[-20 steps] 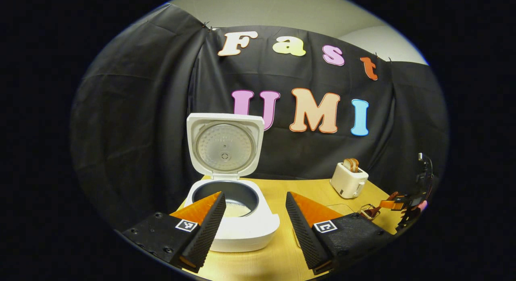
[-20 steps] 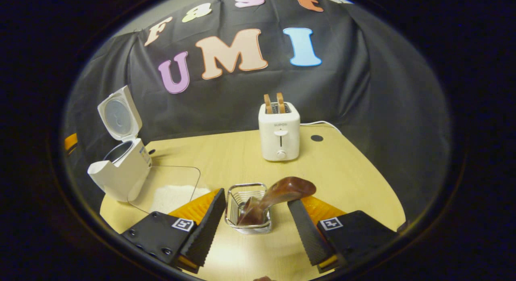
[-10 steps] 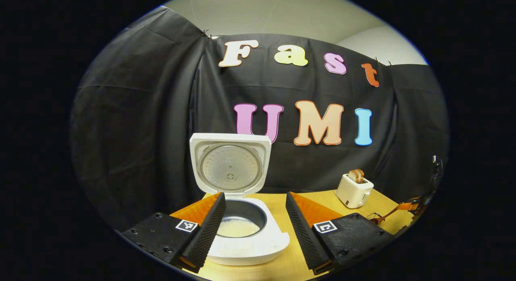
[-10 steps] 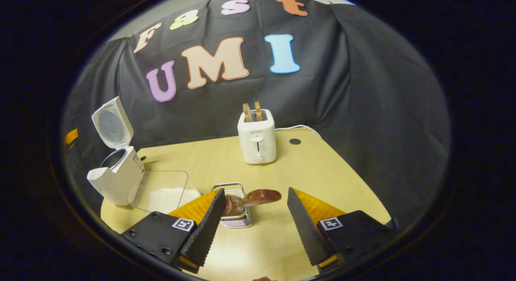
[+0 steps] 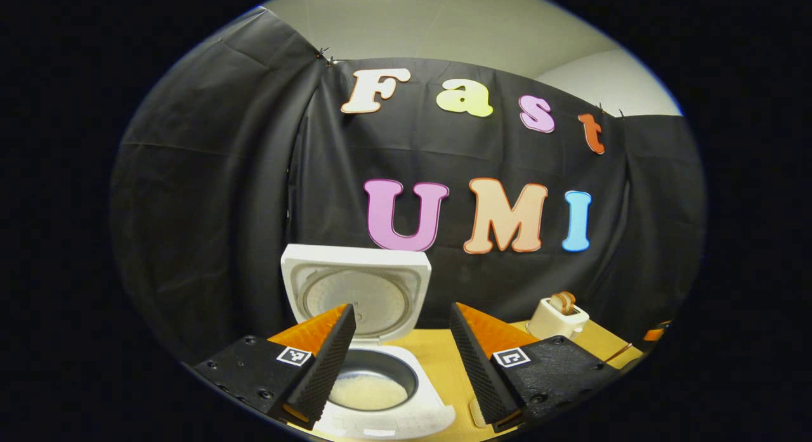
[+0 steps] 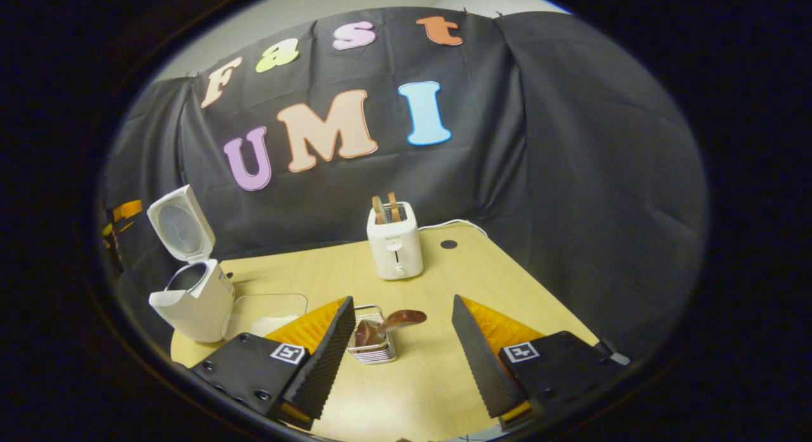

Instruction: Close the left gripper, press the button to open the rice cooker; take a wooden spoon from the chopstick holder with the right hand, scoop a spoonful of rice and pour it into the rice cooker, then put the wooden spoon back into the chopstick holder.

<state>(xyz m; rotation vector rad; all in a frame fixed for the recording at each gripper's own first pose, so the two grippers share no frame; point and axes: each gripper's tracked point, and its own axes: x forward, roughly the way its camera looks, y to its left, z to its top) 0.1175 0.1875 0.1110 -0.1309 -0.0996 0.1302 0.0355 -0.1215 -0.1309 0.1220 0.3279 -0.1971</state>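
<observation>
The white rice cooker (image 5: pixel 387 416) stands with its lid (image 5: pixel 355 290) up and white rice (image 5: pixel 368 391) in its pot. My left gripper (image 5: pixel 399 359) hangs open just in front of it, holding nothing. In the right gripper view the rice cooker (image 6: pixel 193 299) sits at the table's left. The wire chopstick holder (image 6: pixel 373 350) stands mid-table with the wooden spoon (image 6: pixel 396 318) leaning in it, bowl up and to the right. My right gripper (image 6: pixel 403 359) is open and empty, back from the holder and above it.
A clear container of rice (image 6: pixel 269 312) lies next to the cooker. A white toaster (image 6: pixel 394 247) with two bread slices stands at the back of the wooden table (image 6: pixel 501 283), its cord running right. The toaster (image 5: pixel 557 316) also shows in the left gripper view.
Both grippers have drawn back. The chopstick holder with the spoon looks smaller and farther in the right gripper view; the left gripper view has tilted upward, the cooker sinking lower.
</observation>
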